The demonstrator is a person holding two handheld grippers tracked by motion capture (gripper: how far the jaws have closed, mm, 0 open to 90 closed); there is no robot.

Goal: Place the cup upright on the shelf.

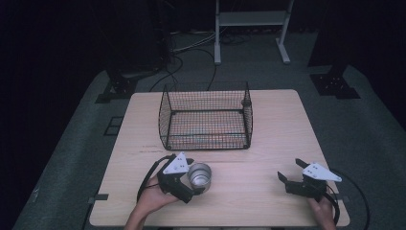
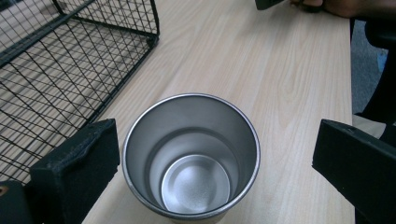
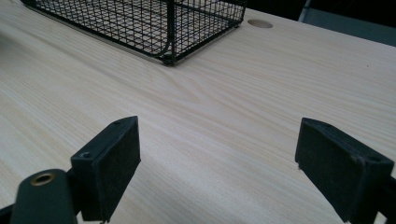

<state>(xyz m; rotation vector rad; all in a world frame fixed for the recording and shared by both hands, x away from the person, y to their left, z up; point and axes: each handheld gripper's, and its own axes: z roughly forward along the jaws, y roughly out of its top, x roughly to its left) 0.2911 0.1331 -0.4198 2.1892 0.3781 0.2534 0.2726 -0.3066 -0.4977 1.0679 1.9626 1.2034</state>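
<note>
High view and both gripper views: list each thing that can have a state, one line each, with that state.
steel cup: upright on the table, empty, between the left gripper's jaws, not clamped.
wire basket: upright on the table, empty, top open.
left gripper: open, jaws on either side of the cup.
right gripper: open, nothing between its jaws.

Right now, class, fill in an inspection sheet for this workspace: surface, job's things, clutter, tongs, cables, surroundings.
Surface: pale wood table, bare at the right.
Job's things: steel cup upright, empty, near the front edge; wire basket behind it, apart.
Clutter: nothing seen.
Tongs: left tongs open around the cup, one jaw close to its wall; right tongs open over bare wood.
Cables: black leads on the floor behind the table.
Surroundings: grey carpet, white frame legs, dark backdrop.
</note>
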